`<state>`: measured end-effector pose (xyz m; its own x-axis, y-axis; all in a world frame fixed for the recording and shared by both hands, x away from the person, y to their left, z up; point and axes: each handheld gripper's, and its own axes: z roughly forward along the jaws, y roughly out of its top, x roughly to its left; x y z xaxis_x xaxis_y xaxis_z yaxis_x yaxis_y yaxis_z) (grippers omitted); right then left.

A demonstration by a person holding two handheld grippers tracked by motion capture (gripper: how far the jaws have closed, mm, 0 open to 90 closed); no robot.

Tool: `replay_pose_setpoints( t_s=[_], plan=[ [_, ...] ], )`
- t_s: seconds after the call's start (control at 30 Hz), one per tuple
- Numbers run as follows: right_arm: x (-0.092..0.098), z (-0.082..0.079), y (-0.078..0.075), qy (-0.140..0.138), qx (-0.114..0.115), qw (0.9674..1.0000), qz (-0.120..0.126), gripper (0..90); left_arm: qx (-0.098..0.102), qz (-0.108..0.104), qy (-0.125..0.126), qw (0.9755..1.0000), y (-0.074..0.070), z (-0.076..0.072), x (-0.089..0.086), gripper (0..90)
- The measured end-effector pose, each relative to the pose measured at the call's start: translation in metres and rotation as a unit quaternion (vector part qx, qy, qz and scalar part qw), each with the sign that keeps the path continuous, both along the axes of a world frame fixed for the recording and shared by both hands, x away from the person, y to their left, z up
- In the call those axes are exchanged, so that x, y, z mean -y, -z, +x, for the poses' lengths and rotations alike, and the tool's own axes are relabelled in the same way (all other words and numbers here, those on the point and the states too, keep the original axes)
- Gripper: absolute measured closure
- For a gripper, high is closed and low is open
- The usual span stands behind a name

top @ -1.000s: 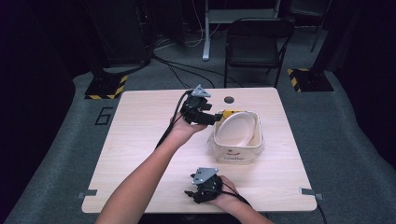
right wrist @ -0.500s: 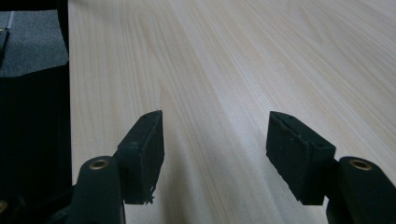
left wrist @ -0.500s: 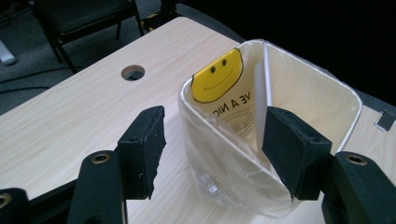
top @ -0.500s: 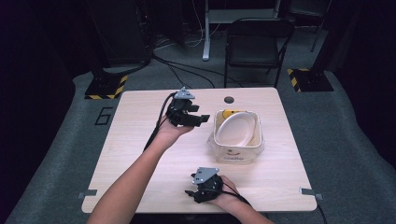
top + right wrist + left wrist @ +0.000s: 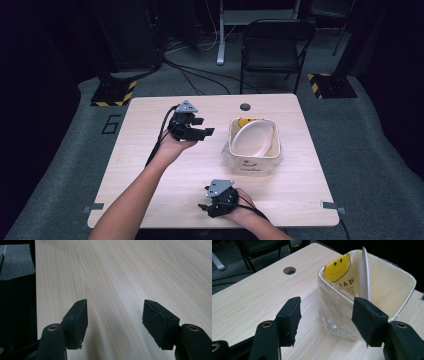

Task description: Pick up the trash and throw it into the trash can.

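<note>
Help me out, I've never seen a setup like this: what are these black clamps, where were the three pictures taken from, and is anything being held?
No robot here: a person holds a hand-held clamp in each hand. The overhead picture looks down on the wooden table. The left gripper is raised beside a cream bin; the right gripper rests near the table's front edge. The other two pictures come from cameras riding on each gripper, looking along its black jaws. Both pairs of jaws stand open, holding nothing. In the bin, a white plate stands on edge beside a yellow smiley card.

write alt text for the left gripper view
The left gripper has its jaws open and empty, aimed at a cream bin on a light wood table. A white plate stands on edge inside, beside a yellow smiley-face card.
</note>
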<state>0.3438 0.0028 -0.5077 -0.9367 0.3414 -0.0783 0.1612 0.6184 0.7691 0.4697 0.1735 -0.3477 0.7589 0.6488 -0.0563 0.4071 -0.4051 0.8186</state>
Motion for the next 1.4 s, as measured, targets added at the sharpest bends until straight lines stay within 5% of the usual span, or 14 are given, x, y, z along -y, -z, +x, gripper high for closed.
replay_pose_setpoints(
  t_s=[0.63,1.4],
  plan=[
    [0.002,0.001,0.000,0.007,-0.001,1.0000,-0.002,35.9,-0.003,-0.004,-0.015,0.9999,0.037,-0.020,-0.053,39.7],
    [0.003,0.003,0.002,0.018,-0.009,0.9998,-0.004,35.7,-0.025,0.004,-0.056,0.9981,0.107,-0.048,-0.107,39.7]
  ],
)
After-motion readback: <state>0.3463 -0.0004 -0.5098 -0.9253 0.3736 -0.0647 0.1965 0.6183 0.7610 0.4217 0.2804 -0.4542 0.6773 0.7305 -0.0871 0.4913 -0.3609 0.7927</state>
